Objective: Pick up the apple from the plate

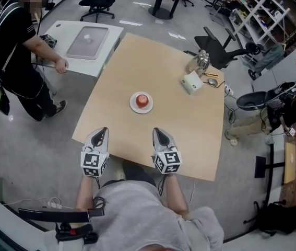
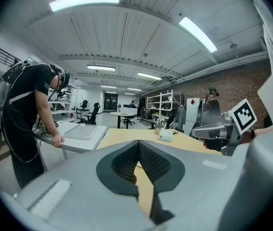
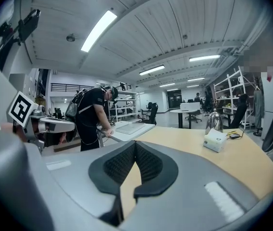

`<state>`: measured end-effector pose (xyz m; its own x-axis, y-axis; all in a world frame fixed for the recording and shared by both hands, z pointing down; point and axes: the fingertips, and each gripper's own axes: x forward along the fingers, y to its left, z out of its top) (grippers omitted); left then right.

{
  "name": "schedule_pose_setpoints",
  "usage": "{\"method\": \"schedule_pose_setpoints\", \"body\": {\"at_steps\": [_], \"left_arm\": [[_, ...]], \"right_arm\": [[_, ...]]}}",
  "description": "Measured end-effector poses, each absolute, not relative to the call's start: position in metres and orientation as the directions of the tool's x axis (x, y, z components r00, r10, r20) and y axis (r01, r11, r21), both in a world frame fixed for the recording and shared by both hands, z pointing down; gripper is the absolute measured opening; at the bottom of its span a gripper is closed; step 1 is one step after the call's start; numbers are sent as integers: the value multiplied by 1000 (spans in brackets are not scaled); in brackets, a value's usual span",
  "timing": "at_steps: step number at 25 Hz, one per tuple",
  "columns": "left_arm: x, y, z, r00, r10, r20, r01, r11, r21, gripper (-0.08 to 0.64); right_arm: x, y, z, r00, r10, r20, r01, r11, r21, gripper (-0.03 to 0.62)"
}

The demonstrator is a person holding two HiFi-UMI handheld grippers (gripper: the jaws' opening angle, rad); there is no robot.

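A red apple [image 1: 143,100] sits on a small white plate [image 1: 134,107] near the middle of a light wooden table [image 1: 189,135]. My left gripper [image 1: 102,131] and right gripper [image 1: 157,132] hover side by side over the table's near edge, short of the plate and pointing toward it. In the left gripper view the left gripper [image 2: 139,144] has its dark pads meeting at the tip with nothing between them. The right gripper [image 3: 136,144] looks the same in its own view, shut and empty. The apple is hidden behind the jaws in both gripper views.
A white tissue box [image 1: 192,82] and a metal kettle [image 1: 202,60] stand at the table's far right. A person in black [image 1: 20,46] leans on a white side table [image 1: 80,61] to the left. Office chairs [image 1: 226,48] stand beyond the table.
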<state>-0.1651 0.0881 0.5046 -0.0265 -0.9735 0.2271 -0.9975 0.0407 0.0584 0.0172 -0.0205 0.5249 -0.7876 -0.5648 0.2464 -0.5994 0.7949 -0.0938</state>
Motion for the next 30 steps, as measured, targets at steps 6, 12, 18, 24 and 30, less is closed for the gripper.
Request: {"method": "schedule_pose_setpoints", "body": {"at_steps": [6, 12, 18, 24, 30], "left_arm": [[-171, 66, 509, -39, -967, 252, -996, 58, 68, 20], [-182, 41, 532, -27, -956, 293, -994, 57, 94, 19], [-180, 27, 539, -12, -944, 330, -994, 49, 102, 18], [-183, 5, 555, 4, -934, 358, -992, 41, 119, 19], [-184, -1, 565, 13, -929, 370, -991, 37, 129, 18]], "right_arm": [[8, -49, 536, -790, -545, 281, -589, 803, -97, 6], [-11, -73, 561, -784, -525, 333, -583, 805, -104, 6], [-20, -90, 569, -784, -507, 359, -576, 809, -116, 6], [-33, -121, 594, -772, -497, 396, -577, 809, -110, 6], [-46, -137, 612, -773, -475, 420, -564, 819, -111, 33]]}}
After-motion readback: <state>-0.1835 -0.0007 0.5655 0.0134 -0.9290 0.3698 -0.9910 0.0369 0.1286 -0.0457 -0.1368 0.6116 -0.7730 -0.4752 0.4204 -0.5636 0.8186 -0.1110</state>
